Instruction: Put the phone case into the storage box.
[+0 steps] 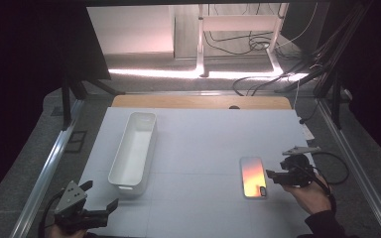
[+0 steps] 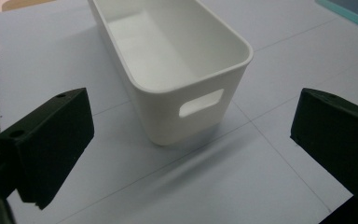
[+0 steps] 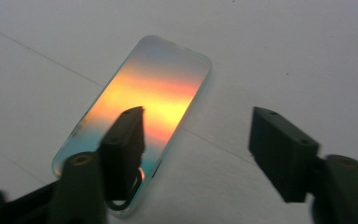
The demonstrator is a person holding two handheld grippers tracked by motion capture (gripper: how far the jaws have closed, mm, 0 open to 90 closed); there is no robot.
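A lab recording bay is suggested; the white surface is enclosed by dark curtains; cables are trailed across the floor.

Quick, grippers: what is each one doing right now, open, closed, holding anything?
Left gripper: open, holding nothing, facing the end of the white bin.
Right gripper: open, holding nothing; one of its fingers is over the phone case.

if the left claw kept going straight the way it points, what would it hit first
Most likely the near end of the white bin, the wall with the handle slot. It sits centred ahead of the left claw, whose jaws stand wide apart, with bare table between. Depth is hard to judge.
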